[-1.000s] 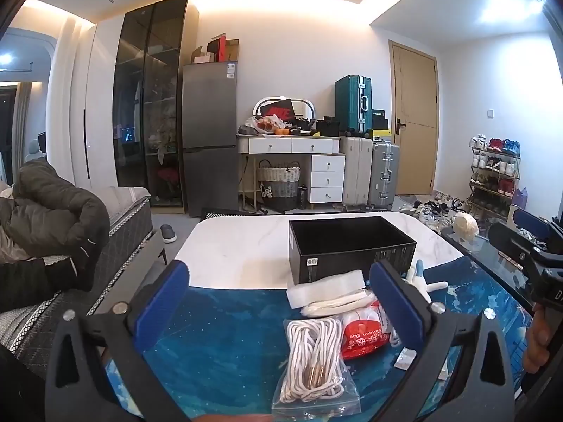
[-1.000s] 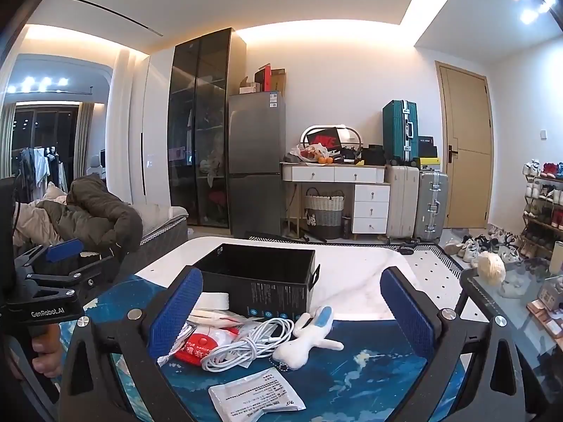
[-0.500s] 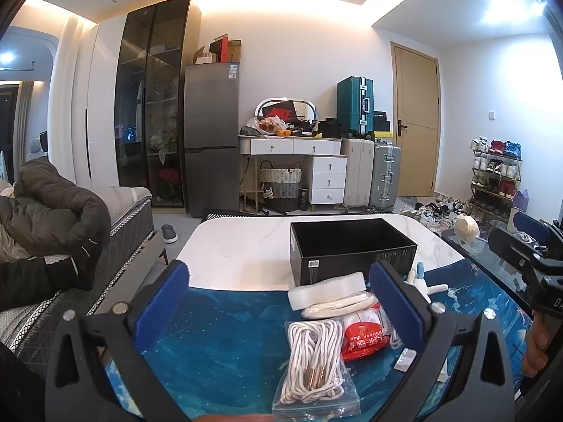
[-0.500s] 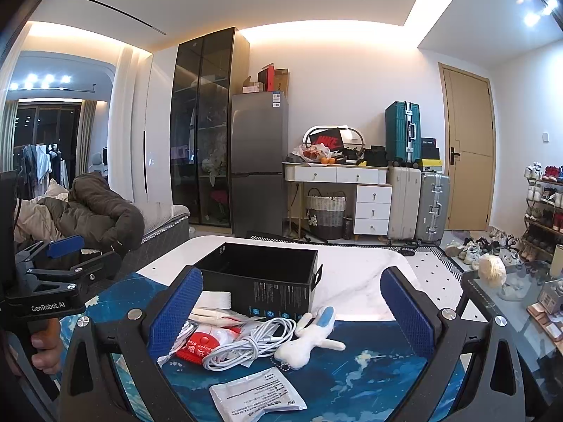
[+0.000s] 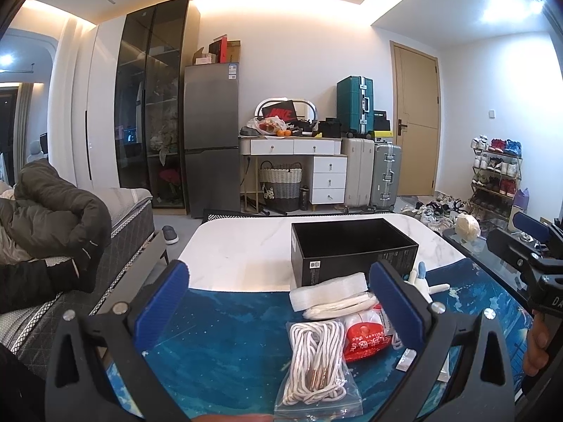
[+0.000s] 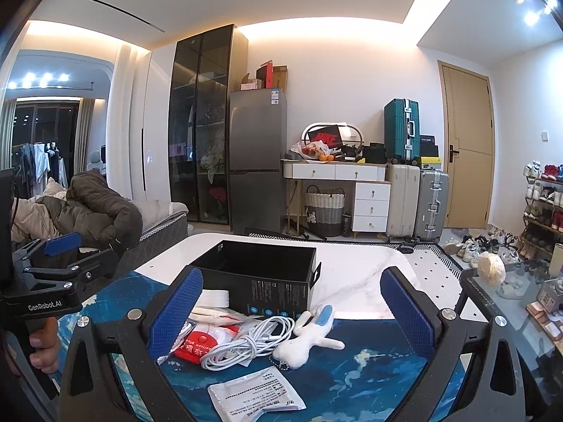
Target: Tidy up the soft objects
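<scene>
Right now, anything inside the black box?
Nothing shows inside the black box: only dark inner walls in both views. Its floor sits below the near rim, so something flat there can't be ruled out.

black box (image 5: 353, 246), blue starry mat (image 5: 228, 334), white marbled table (image 5: 242, 256)

Both wrist cameras sit low and close above the tabletop (image 5: 246, 256), facing across it toward the far wall. The left view looks from the left, the right view from the right; both share the black box (image 5: 352, 246) (image 6: 260, 277).
</scene>
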The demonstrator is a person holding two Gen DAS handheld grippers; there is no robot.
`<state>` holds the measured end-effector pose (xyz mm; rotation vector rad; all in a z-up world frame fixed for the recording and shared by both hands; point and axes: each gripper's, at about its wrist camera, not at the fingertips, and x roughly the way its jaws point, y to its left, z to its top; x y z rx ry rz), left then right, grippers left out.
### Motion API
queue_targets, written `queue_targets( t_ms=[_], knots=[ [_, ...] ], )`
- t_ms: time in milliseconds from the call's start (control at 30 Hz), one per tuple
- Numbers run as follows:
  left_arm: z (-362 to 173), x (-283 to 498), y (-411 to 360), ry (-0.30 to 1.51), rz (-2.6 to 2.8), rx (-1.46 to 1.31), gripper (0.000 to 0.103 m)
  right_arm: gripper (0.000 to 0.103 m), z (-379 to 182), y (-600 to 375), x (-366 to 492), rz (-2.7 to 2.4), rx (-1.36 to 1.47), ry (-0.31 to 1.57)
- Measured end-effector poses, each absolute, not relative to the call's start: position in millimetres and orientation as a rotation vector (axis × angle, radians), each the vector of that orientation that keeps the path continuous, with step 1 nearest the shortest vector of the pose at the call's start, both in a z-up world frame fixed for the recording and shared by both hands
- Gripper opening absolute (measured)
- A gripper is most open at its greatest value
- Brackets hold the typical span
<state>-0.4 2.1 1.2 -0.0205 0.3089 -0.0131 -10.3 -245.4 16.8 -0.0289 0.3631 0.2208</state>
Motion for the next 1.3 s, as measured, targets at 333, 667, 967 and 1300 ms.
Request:
queue_targets(
  t_ms=[333, 667, 967, 1300],
  knots=[
    [2.4, 1.3, 4.3, 0.316, -0.01, -0.028, 0.103, 0.103, 14.2, -245.0, -5.9, 0.209, -0.029, 0.376],
    [-1.0, 3.1, 1.8, 0.322, -0.012, -0.022, 0.103, 0.103, 12.4, -248.1, -4.4, 0.195, -0.023, 0.375],
    [-4.4, 3.7, 2.8, 0.322, -0.006, -0.024, 0.103, 0.103, 9.4, -251.1, -0.4, 0.193, -0.026, 0.376],
    [-4.5, 7.9, 6.6, 0.363, 0.015, -0.058, 0.103, 0.103, 10.9, -246.8, -0.4, 0.198, -0.033, 0.377]
  ],
)
